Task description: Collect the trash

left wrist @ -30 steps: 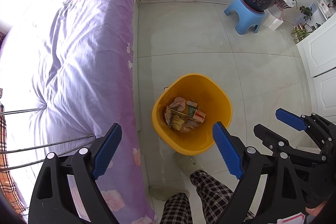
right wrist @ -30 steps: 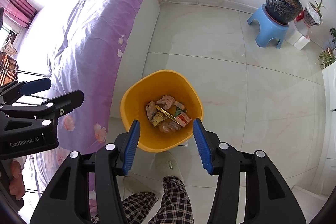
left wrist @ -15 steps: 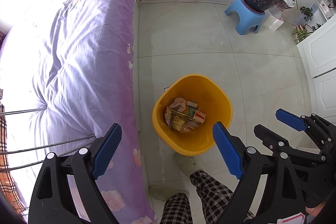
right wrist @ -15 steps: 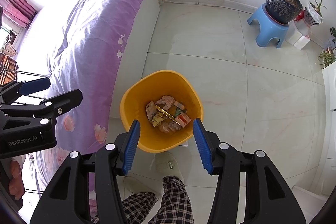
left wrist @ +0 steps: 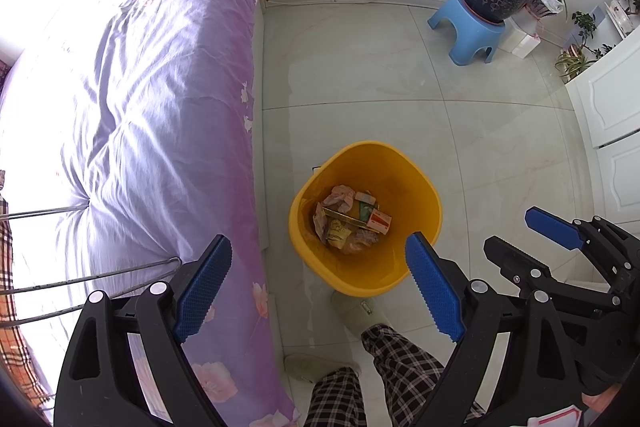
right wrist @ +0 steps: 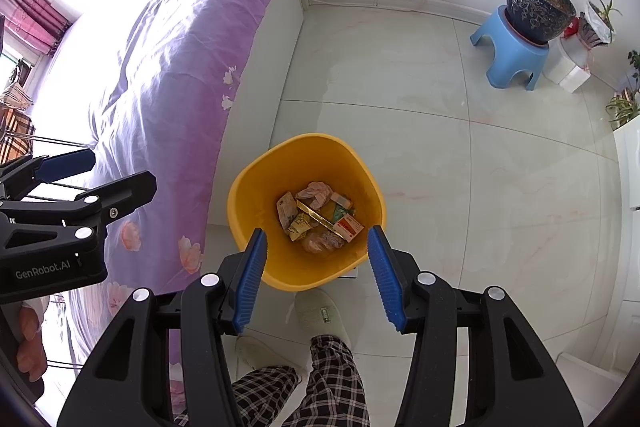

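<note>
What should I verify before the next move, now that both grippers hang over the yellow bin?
1. Left gripper empty, jaws wide: ok.
2. Right gripper empty, jaws apart: ok.
3. Trash lies inside the yellow bin: ok.
4. Bin upright on the floor: ok.
5. No loose trash on the visible floor: ok; under the bed: cannot tell.
6. Slippered foot touching the bin: cannot tell.
</note>
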`<action>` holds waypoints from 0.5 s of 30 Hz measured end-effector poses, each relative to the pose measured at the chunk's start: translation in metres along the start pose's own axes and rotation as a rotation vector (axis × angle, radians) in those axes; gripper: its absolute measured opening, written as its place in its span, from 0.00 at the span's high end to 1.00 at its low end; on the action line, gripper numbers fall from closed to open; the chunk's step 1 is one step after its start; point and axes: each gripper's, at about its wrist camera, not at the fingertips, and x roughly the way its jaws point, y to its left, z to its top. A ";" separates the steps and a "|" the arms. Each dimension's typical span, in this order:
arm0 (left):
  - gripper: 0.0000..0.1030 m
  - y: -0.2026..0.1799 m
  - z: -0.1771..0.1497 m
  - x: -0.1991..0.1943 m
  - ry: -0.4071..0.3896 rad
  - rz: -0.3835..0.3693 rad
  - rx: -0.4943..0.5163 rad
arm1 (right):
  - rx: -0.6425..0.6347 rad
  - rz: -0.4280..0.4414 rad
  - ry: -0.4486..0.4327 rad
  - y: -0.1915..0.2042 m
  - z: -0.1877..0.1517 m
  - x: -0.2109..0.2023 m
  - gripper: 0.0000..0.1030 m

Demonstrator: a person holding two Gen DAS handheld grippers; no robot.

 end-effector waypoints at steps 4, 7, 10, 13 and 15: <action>0.14 0.000 0.000 0.000 0.001 0.001 0.000 | 0.001 0.000 0.000 0.000 0.000 0.000 0.48; 0.14 0.000 0.000 0.000 0.001 0.000 0.000 | -0.001 0.000 0.000 0.000 0.000 0.000 0.48; 0.14 -0.001 0.000 0.000 0.000 0.002 -0.001 | -0.002 0.001 0.001 -0.002 0.000 0.001 0.48; 0.14 -0.002 0.000 -0.001 -0.001 0.004 0.000 | 0.000 0.000 0.000 -0.002 -0.001 0.000 0.48; 0.14 -0.002 -0.001 -0.003 -0.003 0.006 0.002 | 0.000 -0.001 -0.001 -0.002 -0.001 -0.001 0.48</action>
